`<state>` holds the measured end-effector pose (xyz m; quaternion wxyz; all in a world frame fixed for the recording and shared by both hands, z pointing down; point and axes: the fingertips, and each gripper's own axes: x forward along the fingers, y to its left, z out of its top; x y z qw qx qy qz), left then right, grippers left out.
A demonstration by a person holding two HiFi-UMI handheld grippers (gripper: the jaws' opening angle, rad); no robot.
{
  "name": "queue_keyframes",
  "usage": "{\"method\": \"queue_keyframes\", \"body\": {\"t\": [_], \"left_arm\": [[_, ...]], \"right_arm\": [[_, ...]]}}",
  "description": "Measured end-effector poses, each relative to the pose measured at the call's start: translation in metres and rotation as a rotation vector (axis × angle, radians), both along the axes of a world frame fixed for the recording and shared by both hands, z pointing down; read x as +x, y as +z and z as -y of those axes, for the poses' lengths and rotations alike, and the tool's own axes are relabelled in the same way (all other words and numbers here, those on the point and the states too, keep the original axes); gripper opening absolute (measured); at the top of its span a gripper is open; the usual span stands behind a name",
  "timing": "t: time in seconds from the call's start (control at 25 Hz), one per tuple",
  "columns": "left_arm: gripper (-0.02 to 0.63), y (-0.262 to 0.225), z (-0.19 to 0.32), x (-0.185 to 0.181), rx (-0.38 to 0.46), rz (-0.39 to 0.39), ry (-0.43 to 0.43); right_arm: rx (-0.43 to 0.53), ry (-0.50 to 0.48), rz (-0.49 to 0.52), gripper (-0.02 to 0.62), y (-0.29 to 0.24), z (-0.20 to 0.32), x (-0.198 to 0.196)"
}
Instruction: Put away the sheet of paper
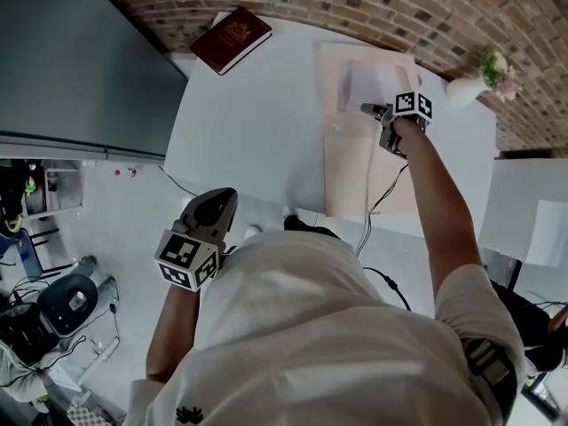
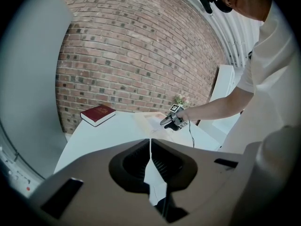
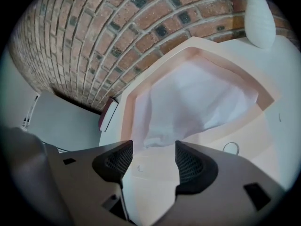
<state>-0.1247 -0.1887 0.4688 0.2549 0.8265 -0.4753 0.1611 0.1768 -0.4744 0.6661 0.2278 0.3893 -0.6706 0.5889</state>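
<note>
Right gripper view gives me the best look at the sheet of paper (image 3: 197,98). It is plain white with no print I can see, lying inside a shallow beige box (image 3: 136,102). It is mostly flat, but rumpled and a little lifted along its near edge. My right claw (image 3: 154,149) has its jaws apart with nothing between them, and their tips hang just short of that rumpled edge, over the box's flat beige flap (image 3: 244,135), which lies open toward me. A small ring (image 3: 230,148) sits on the flap, to the right of the jaws. In the head view the box (image 1: 333,69) is on the far right part of the white table (image 1: 257,122), with the paper (image 1: 377,82) in its far half and the right claw (image 1: 371,109) at the paper's near edge. A dark red book (image 1: 231,38) lies at the far left corner, well apart from the box. Its cover carries a gold emblem too small for me to read. A white vase (image 1: 461,90) with flowers (image 1: 495,65) stands to the right of the box, against the brick wall (image 1: 373,3). My left claw (image 1: 217,204) is off the table's near edge, beside my body, and in the left gripper view its jaws (image 2: 150,147) are together on nothing. The only other print is the square black-and-white markers on the claw cubes.
</note>
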Motion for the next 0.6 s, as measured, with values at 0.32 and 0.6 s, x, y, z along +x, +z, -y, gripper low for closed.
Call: {"method": "queue_keyframes", "body": {"t": [0.32,0.6], "left_arm": [[0.029,-0.007,-0.019,-0.012,0.024,0.000,0.049],[0.029,-0.014,-0.047,-0.027,0.050,-0.008,0.088]], "right_arm": [[0.040,0.024,-0.001,0.272,-0.016,-0.035,-0.005],[0.143,0.009,-0.048,0.270,-0.038,-0.082,-0.010]]}}
